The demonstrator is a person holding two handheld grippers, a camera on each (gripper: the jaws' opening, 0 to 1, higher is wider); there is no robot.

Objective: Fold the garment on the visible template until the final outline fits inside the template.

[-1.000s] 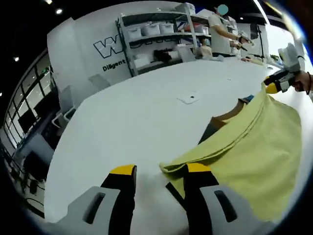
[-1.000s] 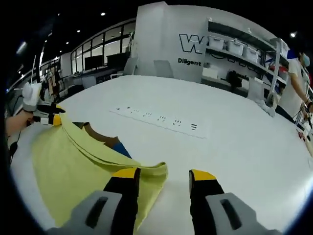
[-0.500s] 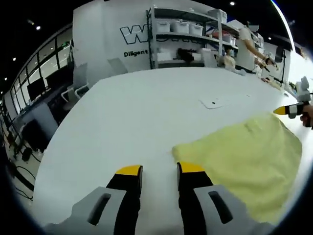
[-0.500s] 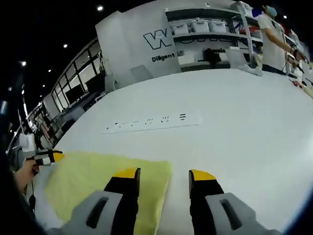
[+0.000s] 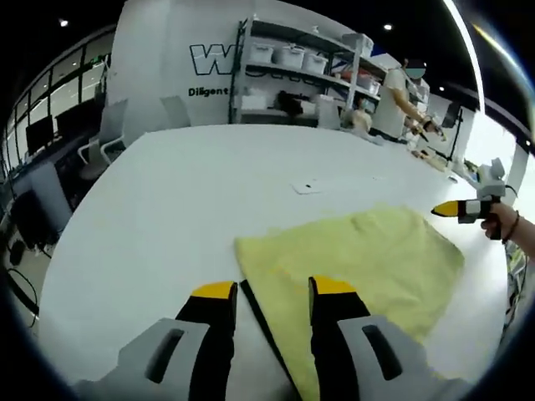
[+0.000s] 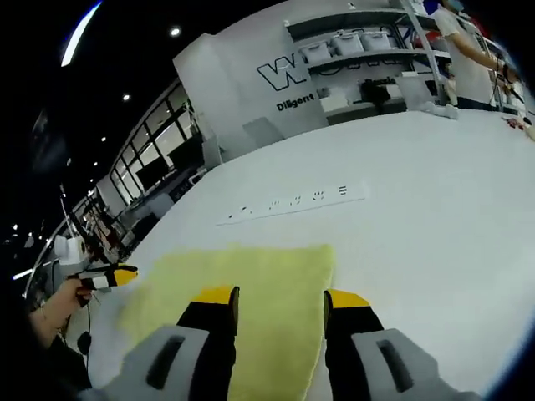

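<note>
Garment [image 5: 359,259], pale yellow, lies folded flat on a broad white bench [image 5: 167,209], forming a roughly rectangular panel with one corner toward each claw. In the left gripper view, the left claw [image 5: 266,291] stands with its yellow-tipped black jaws apart and nothing between them, just above the near corner of the cloth; a dark strip, possibly the template's edge, shows at the garment's near border between the jaws. The right claw [image 5: 456,209] enters that view at the far right, held by a person's hand [image 5: 504,224] beyond the far corner of the cloth; its jaw state cannot be told there. In the right gripper view, the right claw [image 6: 274,296] has its jaws apart and empty, hovering over the garment [image 6: 242,301], whose straight edge runs close to the right jaw. The left claw [image 6: 117,276] appears at the left of that view, gripped by a hand [image 6: 63,301], beside the far corner of the cloth. A long white strip with small dark marks [image 6: 292,203] lies on the bench beyond the garment. A small white flat item [image 5: 307,186] rests on the bench farther off. Background: shelving with white bins [image 5: 292,63], a wall with large lettering [image 6: 288,83], and a person standing at the bench's far end [image 5: 397,92].
</note>
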